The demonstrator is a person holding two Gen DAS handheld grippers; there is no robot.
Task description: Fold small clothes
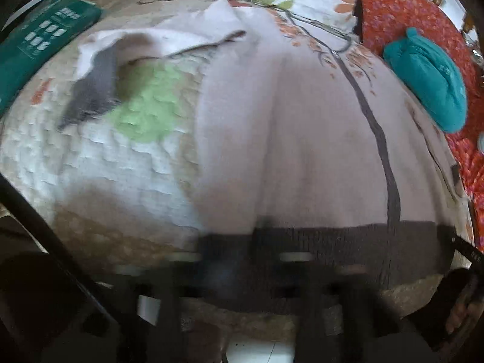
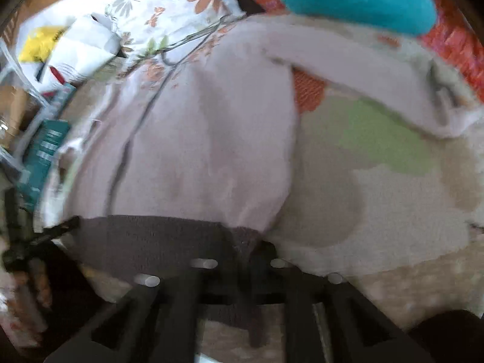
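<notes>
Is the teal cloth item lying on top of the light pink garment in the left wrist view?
No. The teal cloth item lies apart from the light pink garment, resting on the red patterned fabric.

A teal cushion [image 1: 429, 81] rests on red floral fabric [image 1: 393, 15], beside a quilted bedspread [image 1: 90, 157].

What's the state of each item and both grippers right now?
Sweater: spread flat on the bedspread, not yet folded, both sleeves out to the sides.
Dark hem: pinched at both corners.
Left gripper: shut on the hem.
Right gripper: shut on the hem.
Teal cloth: bunched up beside the sweater.
Green packet: lying flat, closed.
</notes>
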